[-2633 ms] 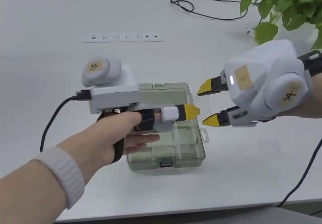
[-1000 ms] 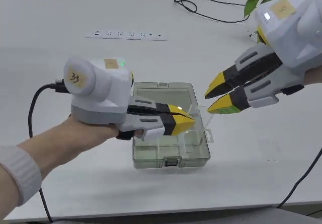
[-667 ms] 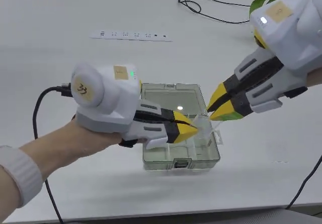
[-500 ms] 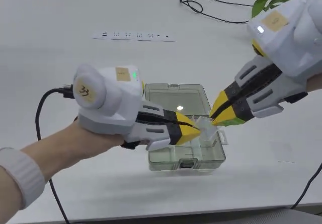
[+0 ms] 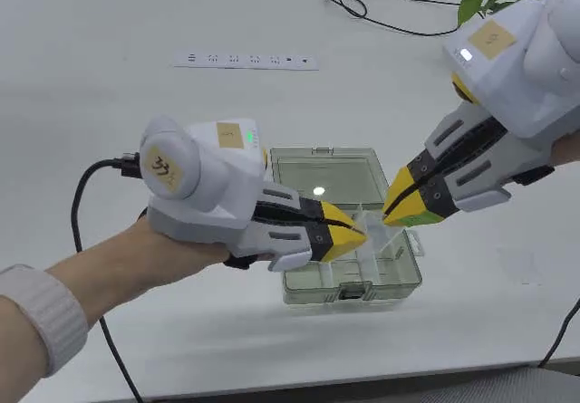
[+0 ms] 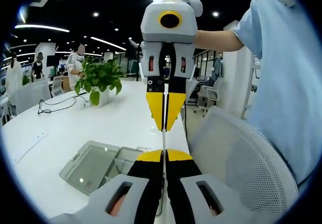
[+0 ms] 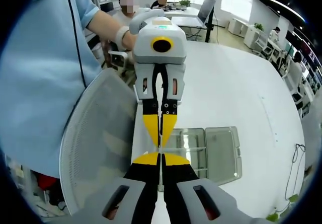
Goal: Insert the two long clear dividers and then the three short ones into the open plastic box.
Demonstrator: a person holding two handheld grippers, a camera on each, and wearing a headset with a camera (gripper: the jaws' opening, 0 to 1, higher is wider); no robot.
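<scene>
L gripper (image 5: 352, 235) jaws closed on one end of a clear divider (image 5: 379, 225); R gripper (image 5: 401, 213), facing it tip to tip, pinches the other end. Open box (image 5: 313, 287) lies just below both tips. Divider prob. light, stiff, slippery: grip the flat faces near the ends.

Clear divider (image 5: 381, 225), greenish box (image 5: 304, 164), yellow-tipped black fingers (image 5: 339, 225), white table (image 5: 136, 23)

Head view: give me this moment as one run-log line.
left gripper: shut on clear divider | right gripper: shut on clear divider | clear divider: held above open plastic box, not yet inserted
</scene>
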